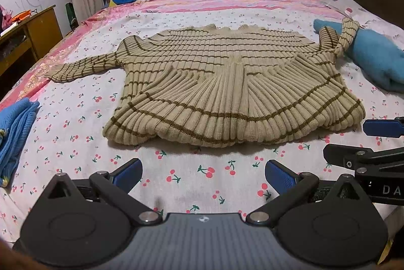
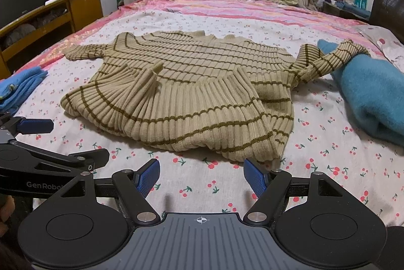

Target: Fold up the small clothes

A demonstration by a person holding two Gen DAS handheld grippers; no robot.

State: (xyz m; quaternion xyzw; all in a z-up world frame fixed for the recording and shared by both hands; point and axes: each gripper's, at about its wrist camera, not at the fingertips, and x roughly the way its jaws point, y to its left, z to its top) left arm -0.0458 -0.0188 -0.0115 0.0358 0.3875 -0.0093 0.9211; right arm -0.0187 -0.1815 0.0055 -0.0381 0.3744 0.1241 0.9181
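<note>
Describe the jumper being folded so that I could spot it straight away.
Look at the middle of the bed with the cherry-print sheet. The jumper lies spread there, beige and ribbed with thin brown stripes; the clothes either side of it are plain blue.

sweater (image 1: 227, 83): spread flat mid-bed (image 1: 75, 123), one sleeve draped on teal blanket (image 1: 373, 55) | left tool (image 1: 203, 175): wide apart, empty, just short of sweater hem | right tool (image 1: 363, 141): beside hem corner | blue cloth (image 1: 15, 128): well left of sweater
</note>
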